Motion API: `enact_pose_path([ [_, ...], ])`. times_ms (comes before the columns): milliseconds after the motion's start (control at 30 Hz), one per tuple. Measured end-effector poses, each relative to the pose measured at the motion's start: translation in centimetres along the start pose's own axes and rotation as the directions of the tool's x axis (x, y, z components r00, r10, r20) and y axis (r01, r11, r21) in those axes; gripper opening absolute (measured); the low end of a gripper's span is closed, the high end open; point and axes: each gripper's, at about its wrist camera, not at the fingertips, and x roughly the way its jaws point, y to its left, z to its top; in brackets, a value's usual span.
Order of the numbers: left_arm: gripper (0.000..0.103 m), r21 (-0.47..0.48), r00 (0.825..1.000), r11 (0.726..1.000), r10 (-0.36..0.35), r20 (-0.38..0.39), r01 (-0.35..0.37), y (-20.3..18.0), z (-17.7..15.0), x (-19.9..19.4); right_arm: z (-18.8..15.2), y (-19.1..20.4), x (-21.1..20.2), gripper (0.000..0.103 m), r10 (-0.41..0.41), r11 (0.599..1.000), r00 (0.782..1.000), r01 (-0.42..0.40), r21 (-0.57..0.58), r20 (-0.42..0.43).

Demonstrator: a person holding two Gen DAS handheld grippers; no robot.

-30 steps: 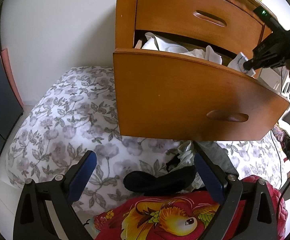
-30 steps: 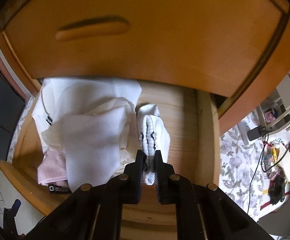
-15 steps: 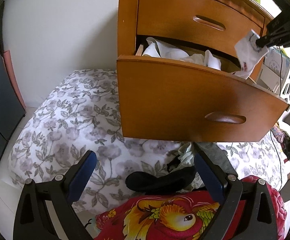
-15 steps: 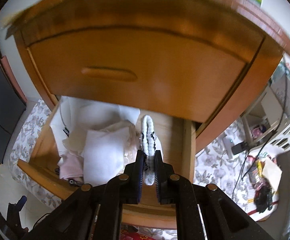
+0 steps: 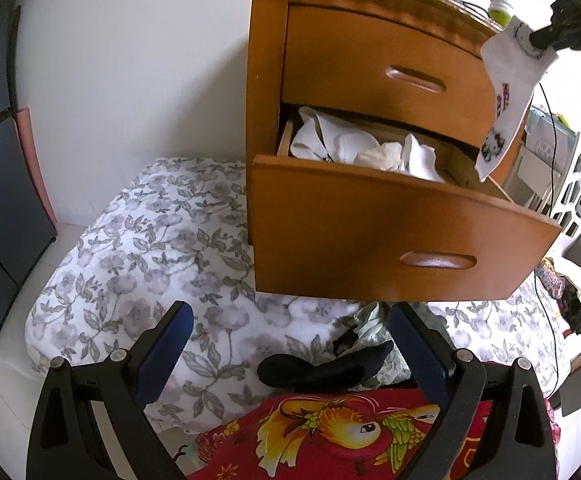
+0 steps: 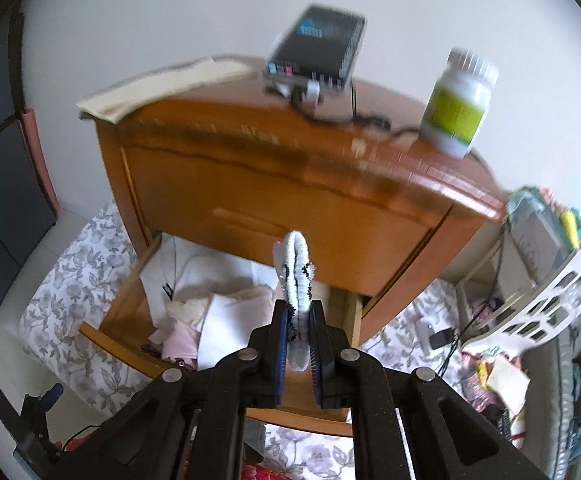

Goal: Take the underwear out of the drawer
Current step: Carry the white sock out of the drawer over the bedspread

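Observation:
My right gripper [image 6: 299, 322] is shut on white underwear [image 6: 296, 272] with a black-patterned waistband, held well above the drawer. In the left wrist view the same underwear [image 5: 506, 92] hangs from that gripper [image 5: 538, 38] at the upper right, showing a small cartoon print. The lower drawer [image 5: 390, 236] of the wooden nightstand [image 5: 354, 52] stands pulled out, with white clothes [image 5: 362, 148] still heaped inside. My left gripper [image 5: 290, 352] is open low over the bed, nothing between its fingers.
A flowered quilt [image 5: 138, 248] lies under the drawer, with a black sock [image 5: 314, 368] and a red bird-print cloth [image 5: 338, 432] near my left gripper. On the nightstand top stand a green-labelled bottle [image 6: 458, 104] and a dark box [image 6: 318, 52]. A white basket [image 6: 546, 300] stands to the right.
My right gripper has lifted the underwear out of the drawer and up past the nightstand top. The left gripper has pulled back a little and stays open.

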Motion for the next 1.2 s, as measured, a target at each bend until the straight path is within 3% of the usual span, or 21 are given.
enact_pose_path([
  [400,0.098,-0.014,0.998,1.000,-0.004,0.055,0.004,0.6,0.7,-2.7,0.6,0.9,-10.0,0.011,-0.020,0.998,0.991,0.027,-0.050,0.129],
  [633,0.098,-0.021,0.997,1.000,0.000,0.083,0.002,0.8,1.0,-4.1,-1.2,1.0,-14.0,0.011,0.003,0.999,0.988,0.004,-0.046,0.156],
  [900,0.098,-0.005,0.995,1.000,-0.004,0.101,0.005,0.4,1.1,-5.2,-5.0,1.7,-14.8,0.011,0.022,0.996,0.992,-0.012,-0.084,0.121],
  [1200,0.098,0.009,0.996,1.000,-0.007,0.093,0.006,0.2,0.9,-5.0,-9.0,2.8,-10.9,0.011,0.038,0.991,0.999,-0.037,-0.129,0.002],
])
